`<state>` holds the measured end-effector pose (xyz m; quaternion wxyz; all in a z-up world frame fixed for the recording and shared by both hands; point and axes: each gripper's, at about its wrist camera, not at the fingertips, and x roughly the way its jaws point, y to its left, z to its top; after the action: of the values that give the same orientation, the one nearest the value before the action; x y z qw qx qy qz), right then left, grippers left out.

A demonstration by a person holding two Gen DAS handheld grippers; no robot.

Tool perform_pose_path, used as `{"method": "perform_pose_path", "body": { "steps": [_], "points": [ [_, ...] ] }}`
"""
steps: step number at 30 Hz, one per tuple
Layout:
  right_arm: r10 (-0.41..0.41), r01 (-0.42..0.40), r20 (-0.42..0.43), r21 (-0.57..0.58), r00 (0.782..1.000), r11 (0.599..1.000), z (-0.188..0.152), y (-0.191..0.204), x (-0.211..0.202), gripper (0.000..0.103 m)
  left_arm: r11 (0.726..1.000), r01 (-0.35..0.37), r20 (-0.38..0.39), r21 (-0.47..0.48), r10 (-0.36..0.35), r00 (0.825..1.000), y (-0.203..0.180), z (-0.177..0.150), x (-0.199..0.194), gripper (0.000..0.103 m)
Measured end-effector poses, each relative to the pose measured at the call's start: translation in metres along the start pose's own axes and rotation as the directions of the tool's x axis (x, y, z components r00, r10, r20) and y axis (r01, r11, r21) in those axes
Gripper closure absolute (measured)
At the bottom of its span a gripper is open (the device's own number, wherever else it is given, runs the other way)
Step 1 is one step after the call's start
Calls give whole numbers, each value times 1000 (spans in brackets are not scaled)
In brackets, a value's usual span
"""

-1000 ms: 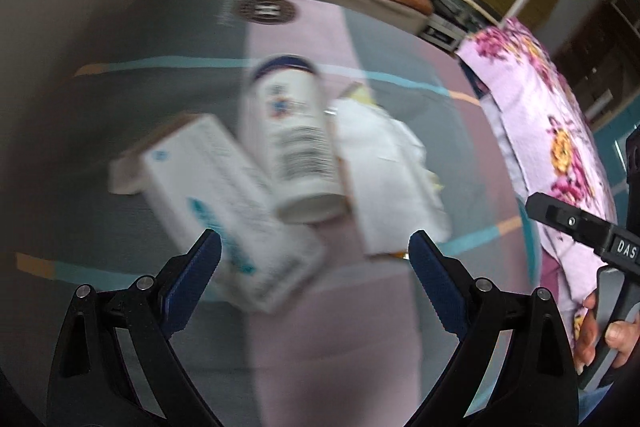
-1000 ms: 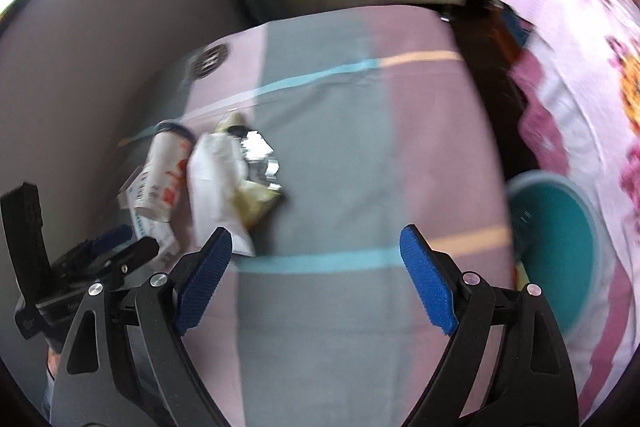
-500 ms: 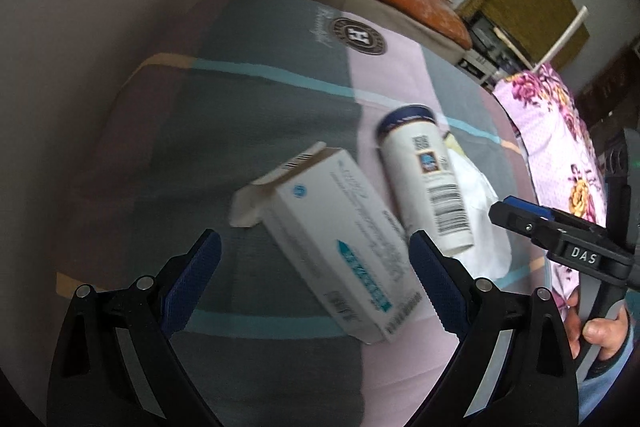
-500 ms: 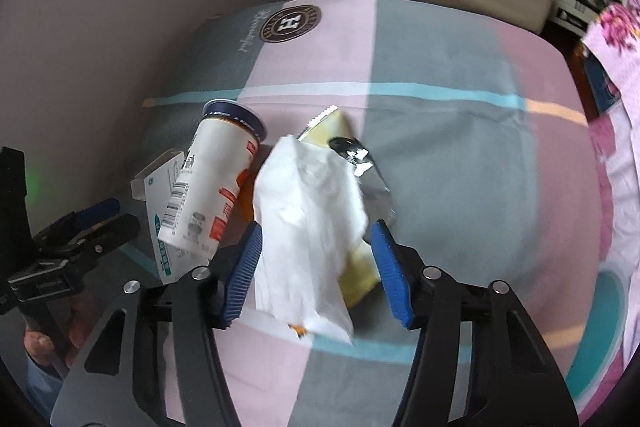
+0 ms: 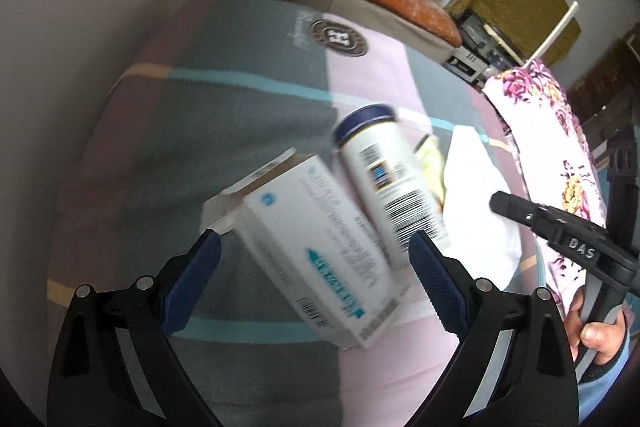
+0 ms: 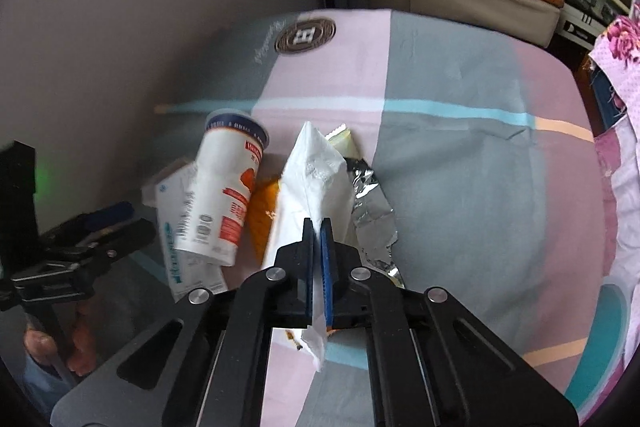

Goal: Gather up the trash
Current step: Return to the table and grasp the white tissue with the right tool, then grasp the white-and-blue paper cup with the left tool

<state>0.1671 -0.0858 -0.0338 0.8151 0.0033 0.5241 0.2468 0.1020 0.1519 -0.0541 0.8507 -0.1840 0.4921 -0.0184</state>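
The right gripper [image 6: 317, 251] is pinched tight on a white tissue [image 6: 310, 179] lying on the striped bedsheet [image 6: 460, 155]. At its nine o'clock lies a paper cup [image 6: 226, 187]; at three o'clock, crumpled foil [image 6: 372, 211]. The left gripper [image 5: 314, 285] is spread wide around a white carton [image 5: 316, 247], not touching it.

the left wrist view looks forward and down along the left claw [image 5: 314, 287], close above the white box [image 5: 320, 255] on the striped tabletop [image 5: 200, 131]. the right wrist view faces the same way from further right, close over the tissue [image 6: 316, 183]. both share the box, the cup [image 5: 384, 183] and the round logo [image 6: 306, 35].
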Motion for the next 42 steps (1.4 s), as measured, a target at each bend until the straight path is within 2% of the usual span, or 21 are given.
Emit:
{"method": "perform_pose_path", "body": {
  "steps": [7,12,14,15,17,23,29,33,37,42],
  "points": [
    [11,-15,41,88,999,996,-5,-28,-30,99,999,10,-11,50,-9,1000,-41,17,15,8],
    [1,-9,58,133,998,991,-14,-47,-43,99,998,-36,-39,60,39,998,-59,25,39,10],
    [-3,-6,62,145,998,989,-18,-54,-47,99,997,-51,-61,61,54,997,-63,27,49,21],
    [-3,-8,65,159,998,987,-20,-60,-48,99,997,-52,-73,60,57,996,-64,27,54,23],
    [-3,-9,68,171,998,985,-23,-67,-51,99,995,-71,-79,73,77,994,-67,26,60,41],
    [-2,-15,87,197,996,980,-35,-86,-59,99,990,-115,-32,81,118,993,-76,18,52,48],
    [4,-30,115,222,993,975,-47,-101,-70,99,986,-118,9,115,118,993,-91,7,27,51],
    [6,-38,133,241,991,970,-56,-109,-81,99,985,-78,10,156,78,997,-111,-4,16,52],
    [9,-45,137,263,991,964,-68,-117,-91,99,985,-41,-37,167,48,998,-120,-21,21,52],
    [11,-43,120,270,993,962,-81,-121,-97,99,990,-43,-106,137,58,993,-113,-30,41,52]
  ]
}}
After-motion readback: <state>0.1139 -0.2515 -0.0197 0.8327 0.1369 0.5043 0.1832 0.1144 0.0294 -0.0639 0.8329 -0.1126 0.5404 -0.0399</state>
